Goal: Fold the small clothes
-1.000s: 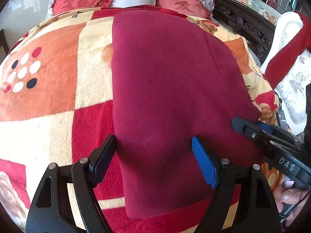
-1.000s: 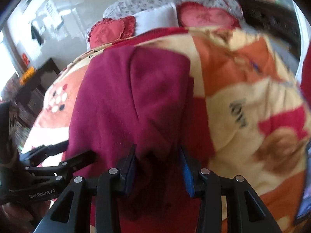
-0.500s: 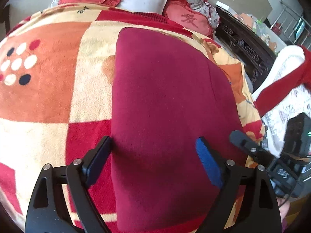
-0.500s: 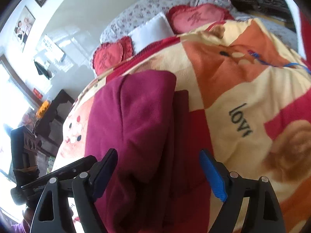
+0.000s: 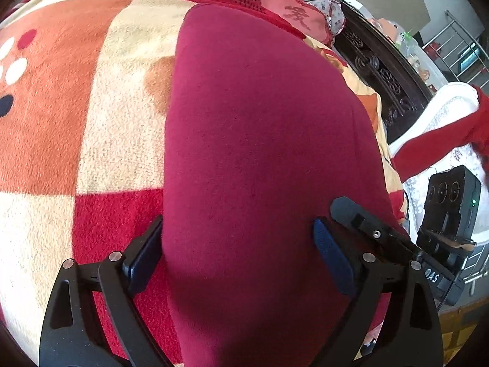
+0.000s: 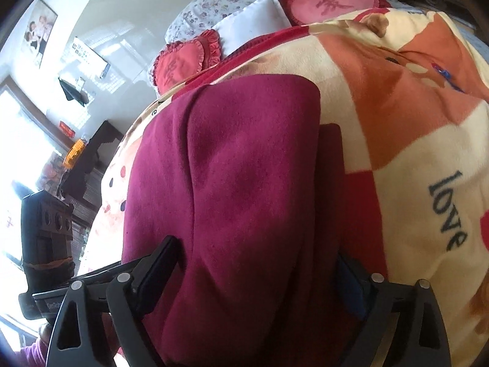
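2 grippers are working over a dark red garment (image 5: 262, 153) that is lying folded lengthwise on a checked fleece blanket (image 5: 91, 107) covering a bed. The left gripper (image 5: 238, 255) is sitting with its jaws spread wide, 1 finger at the garment's left edge and the blue-padded finger (image 5: 331, 263) over its right part; nothing is pinched between them. In the right wrist view the right gripper (image 6: 256, 272) is likewise standing wide apart, straddling the near end of the garment (image 6: 244, 198), whose top layer is showing a long crease and a darker layer peeking out along its right side. The right gripper (image 5: 397, 241) is appearing at the garment's right edge in the left wrist view. 2 heart-shaped red cushions (image 6: 183, 61) and a white pillow (image 6: 256, 21) are lying at the head of the bed.
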The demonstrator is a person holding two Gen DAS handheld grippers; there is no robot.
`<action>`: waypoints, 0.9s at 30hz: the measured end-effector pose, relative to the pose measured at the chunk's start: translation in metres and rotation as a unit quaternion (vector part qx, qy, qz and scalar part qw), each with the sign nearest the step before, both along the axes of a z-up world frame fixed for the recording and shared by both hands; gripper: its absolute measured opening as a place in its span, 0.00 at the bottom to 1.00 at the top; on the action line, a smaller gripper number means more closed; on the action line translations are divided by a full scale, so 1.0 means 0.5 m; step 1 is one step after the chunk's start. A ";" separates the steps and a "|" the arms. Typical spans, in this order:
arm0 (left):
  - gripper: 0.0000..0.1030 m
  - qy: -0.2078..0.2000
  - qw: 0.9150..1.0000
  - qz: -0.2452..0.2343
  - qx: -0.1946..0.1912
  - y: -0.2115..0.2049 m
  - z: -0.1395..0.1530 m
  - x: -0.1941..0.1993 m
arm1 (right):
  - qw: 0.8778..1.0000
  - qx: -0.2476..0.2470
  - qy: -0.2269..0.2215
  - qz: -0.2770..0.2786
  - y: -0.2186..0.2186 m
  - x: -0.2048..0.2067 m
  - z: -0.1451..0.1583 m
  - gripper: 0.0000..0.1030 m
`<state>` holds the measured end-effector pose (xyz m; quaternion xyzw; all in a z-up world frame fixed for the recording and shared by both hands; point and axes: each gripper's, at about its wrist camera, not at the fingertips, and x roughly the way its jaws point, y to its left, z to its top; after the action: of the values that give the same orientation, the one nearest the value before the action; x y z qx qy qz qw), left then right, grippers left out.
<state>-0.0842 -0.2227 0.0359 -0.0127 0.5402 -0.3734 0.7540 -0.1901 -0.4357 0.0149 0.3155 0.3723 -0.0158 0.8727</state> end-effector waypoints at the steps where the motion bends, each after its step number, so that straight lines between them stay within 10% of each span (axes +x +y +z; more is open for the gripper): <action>1: 0.87 -0.005 1.000 -0.002 -0.001 0.000 0.002 -0.001 | 1.000 -0.007 -0.003 0.003 0.003 -0.002 0.003 0.76; 8: 0.58 -0.031 0.999 -0.005 -0.009 0.018 0.039 -0.023 | 1.000 0.007 -0.020 0.004 0.004 -0.028 0.038 0.42; 20: 0.53 -0.058 0.998 -0.003 -0.023 0.188 0.157 -0.095 | 0.996 -0.003 -0.054 0.073 0.156 -0.087 0.153 0.40; 27: 0.53 -0.035 0.998 0.045 0.019 0.288 0.085 -0.148 | 0.993 0.017 -0.021 0.114 0.245 -0.082 0.103 0.43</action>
<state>-0.1582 -0.0788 0.0783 -0.0090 0.5192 -0.3290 0.7888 -0.2312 -0.3134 0.0664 0.2858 0.3879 0.0961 0.8709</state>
